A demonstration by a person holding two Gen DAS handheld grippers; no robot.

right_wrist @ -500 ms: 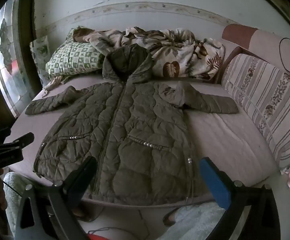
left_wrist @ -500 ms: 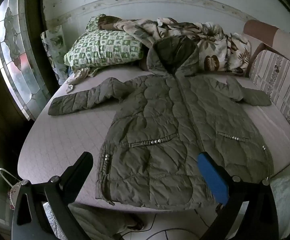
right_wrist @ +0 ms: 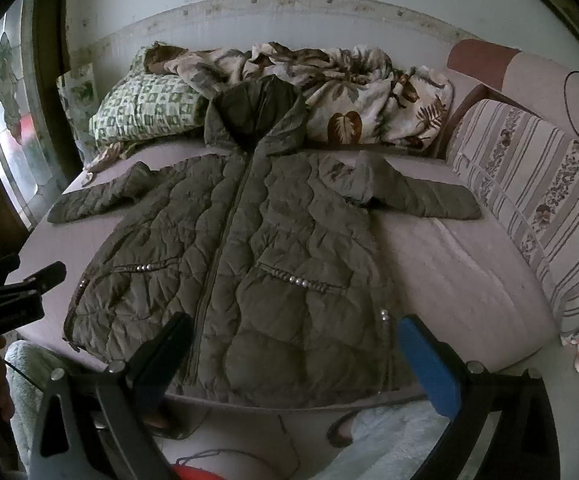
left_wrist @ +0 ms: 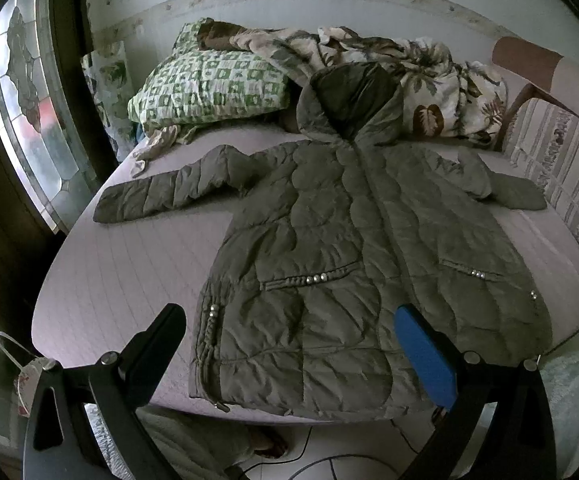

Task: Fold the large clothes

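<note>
Your quilted olive coat (left_wrist: 353, 264) lies front-up and zipped on the bed (left_wrist: 121, 264), hood (left_wrist: 349, 100) up against the pillow (left_wrist: 209, 84) and the leaf-print blanket (left_wrist: 429, 80), both sleeves spread out sideways, hem at the near edge of the mattress. Your left gripper (left_wrist: 289, 344) hangs above the hem with its fingers wide apart and nothing between them; your right gripper (right_wrist: 293, 356) does the same nearer the hem's right corner. Expect the coat to be soft, puffy and fairly light, but bulky: the padding will likely spring back and resist a sharp crease, and the shell looks smooth enough to slip. Take thin, firm places, probably the left cuff (left_wrist: 109, 210) and right cuff (right_wrist: 461, 204), or the hem corners, rather than pinching the thick middle.
</note>
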